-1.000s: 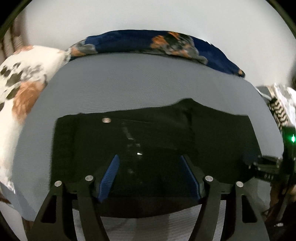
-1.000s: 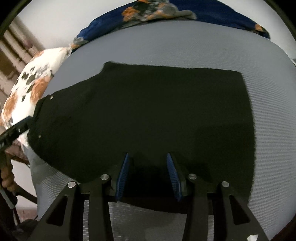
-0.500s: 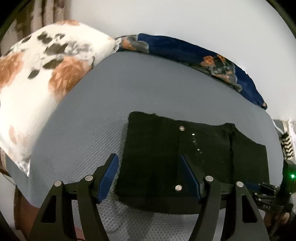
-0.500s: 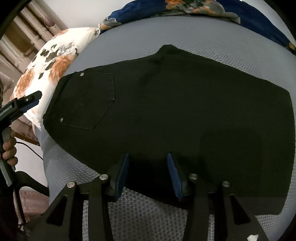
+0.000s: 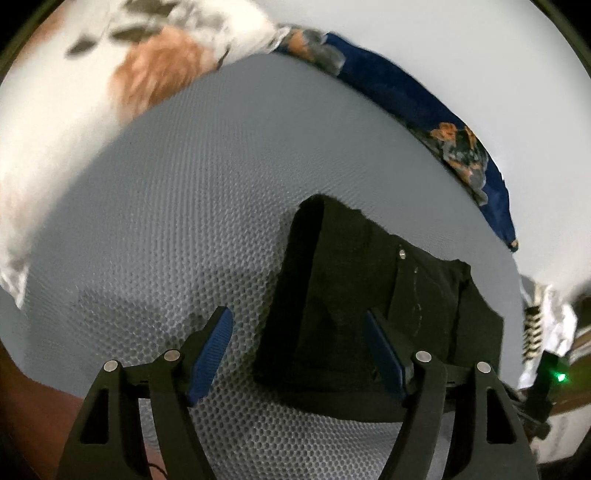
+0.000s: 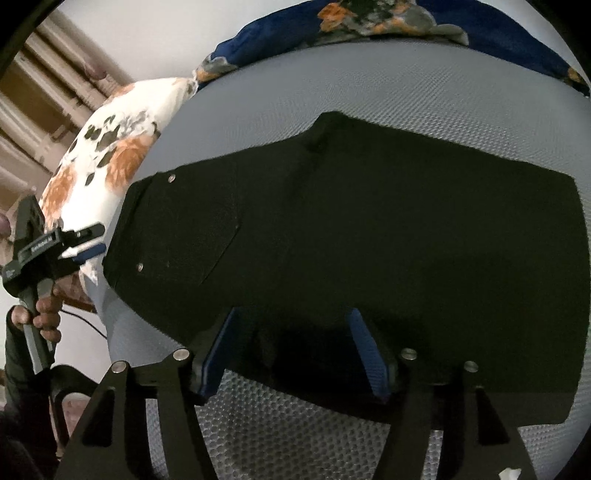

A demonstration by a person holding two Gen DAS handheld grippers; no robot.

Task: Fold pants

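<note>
Since a second ago the left gripper (image 5: pixel 299 350) has swung off the middle of the pants (image 6: pixel 369 240) out past their waist end, rolling as it went, so that its left finger now hangs over bare mattress (image 5: pixel 184 221) and only its right finger is over the black cloth. The right gripper (image 6: pixel 291 350) has shifted a little along the near edge of the pants, and more of the pocket side has come into its view.

The pants lie flat and folded on the grey mesh mattress, waist end toward the pillow (image 6: pixel 107 158), leg end away from it. Their near long edge runs close to the mattress's near edge. Small metal rivets show on the pocket near the waist.

The left gripper's jaws are opening and stand wide. The waist corner of the pants lies below and between them, but the pads do not press on it. In the right wrist view this gripper sits just off the waist end of the pants, in front of the pillow, held by a hand (image 6: pixel 44 314).

The right gripper's jaws are opening too. The near edge of the pants lies between its blue pads (image 6: pixel 364 350), with gaps at both sides, and nothing is gripped.

A dark blue floral blanket (image 6: pixel 406 22) lies along the mattress's far edge, beyond the pants.
</note>
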